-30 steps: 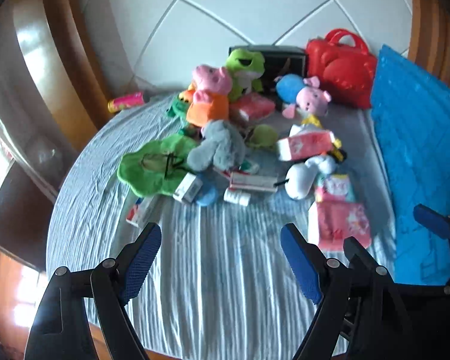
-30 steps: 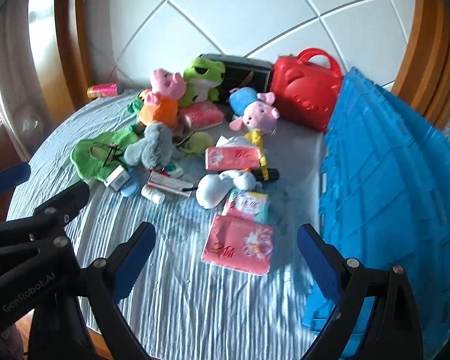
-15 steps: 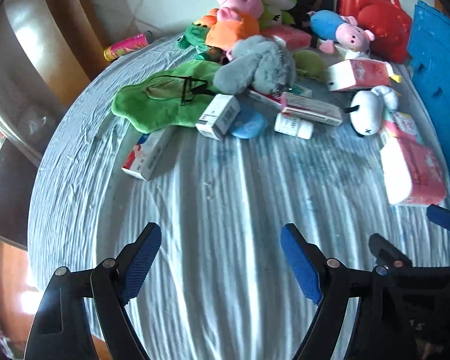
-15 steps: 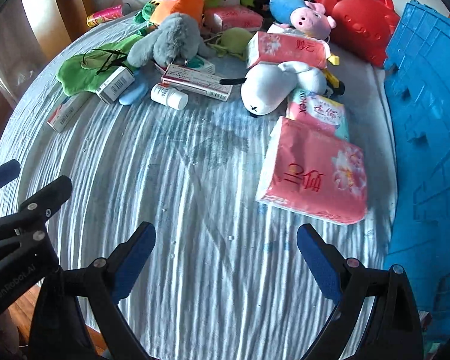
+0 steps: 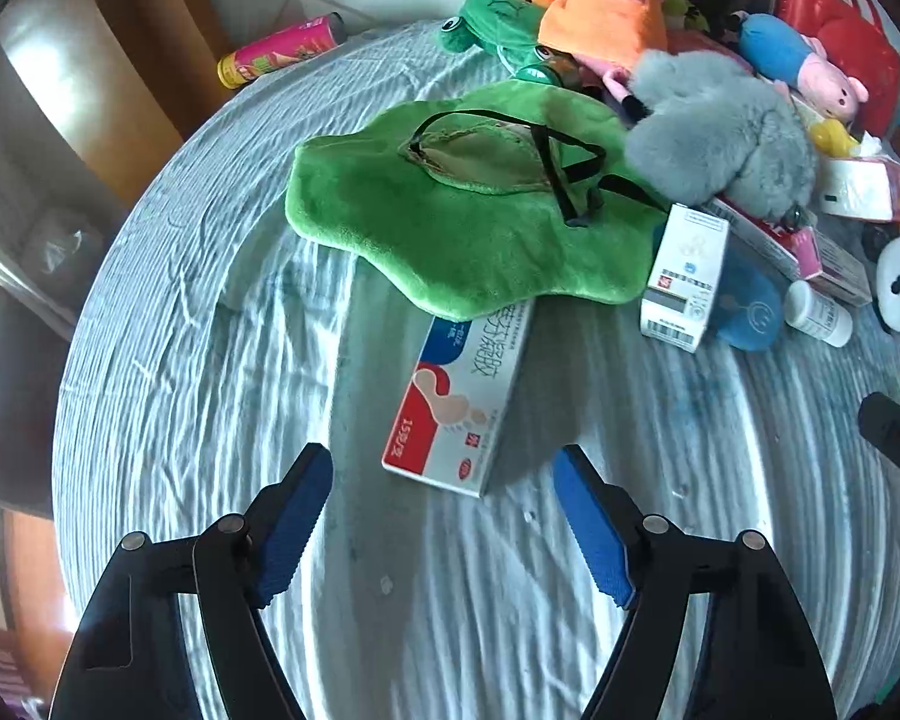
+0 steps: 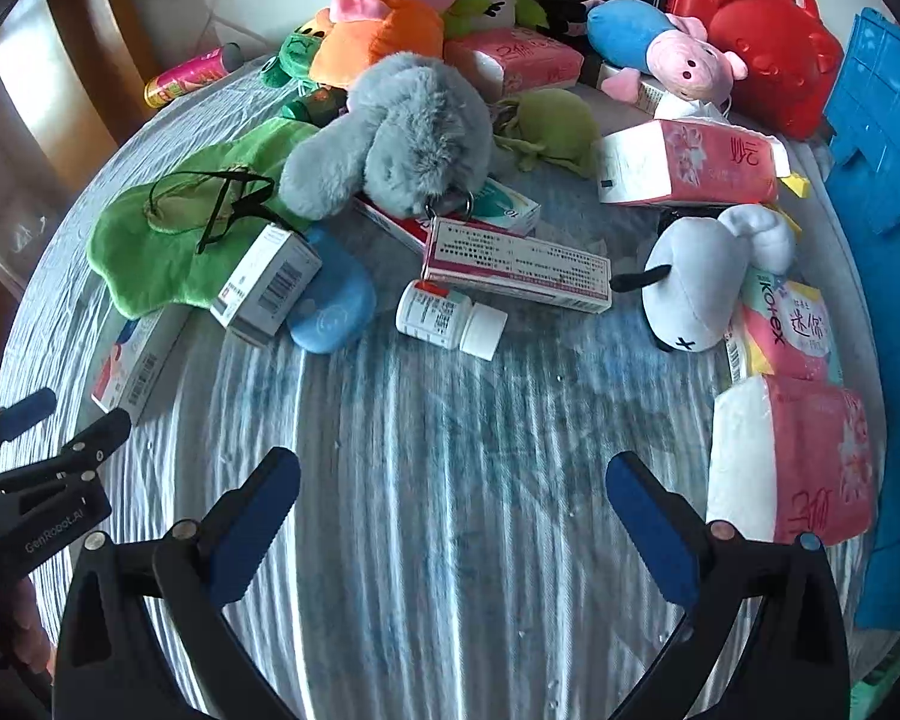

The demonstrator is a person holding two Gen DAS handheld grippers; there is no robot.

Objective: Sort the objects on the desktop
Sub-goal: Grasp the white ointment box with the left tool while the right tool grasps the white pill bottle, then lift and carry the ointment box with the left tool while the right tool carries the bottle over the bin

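A round table [image 6: 438,480] under a blue-grey striped cloth [image 5: 210,360] carries everything. Directly on the cloth lie a green plush mat [image 5: 468,228], a red-and-white box [image 5: 459,408] partly tucked under the mat's near edge, a blue pad [image 6: 330,306], a white pill bottle [image 6: 450,318] on its side, a long pink box [image 6: 516,267], a white plush [image 6: 696,282], pink tissue packs [image 6: 792,456] at the right, and a pink can [image 5: 282,51] at the far left edge. A blue crate [image 6: 888,252] stands along the right rim.
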